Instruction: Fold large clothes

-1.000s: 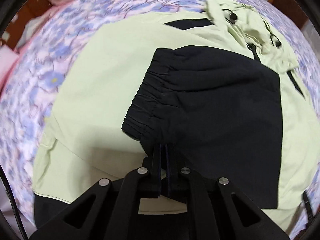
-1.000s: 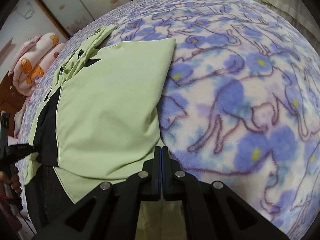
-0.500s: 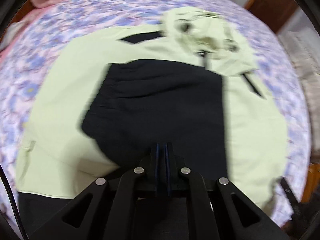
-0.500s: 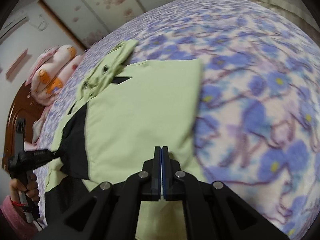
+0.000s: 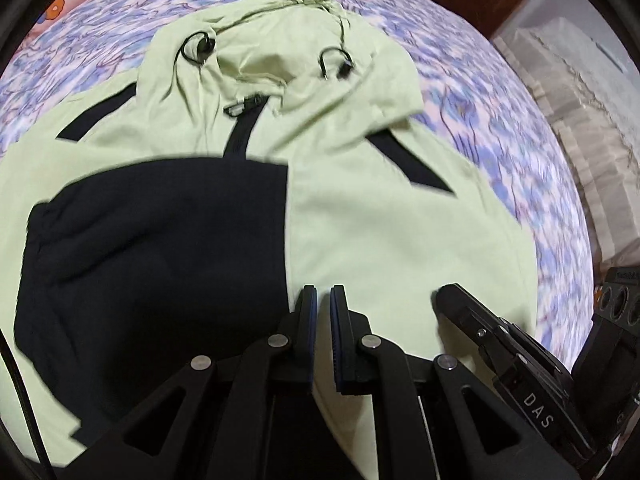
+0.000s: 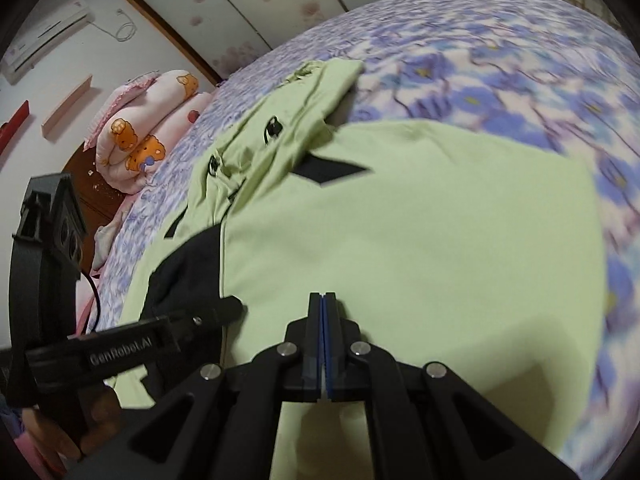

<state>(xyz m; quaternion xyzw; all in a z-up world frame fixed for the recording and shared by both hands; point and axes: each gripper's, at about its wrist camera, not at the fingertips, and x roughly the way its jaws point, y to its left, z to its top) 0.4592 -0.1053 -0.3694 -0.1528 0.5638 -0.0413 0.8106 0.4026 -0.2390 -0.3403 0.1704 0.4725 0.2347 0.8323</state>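
Jacket point(image 5: 400, 232) looks light, limp, slippery; left gripper point(image 5: 323, 300) and right gripper point(image 6: 323, 300) pinch its hem, best held at corners.

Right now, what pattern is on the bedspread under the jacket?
The bedspread has a blue-purple floral print on a pale ground, clearest in the right wrist view.
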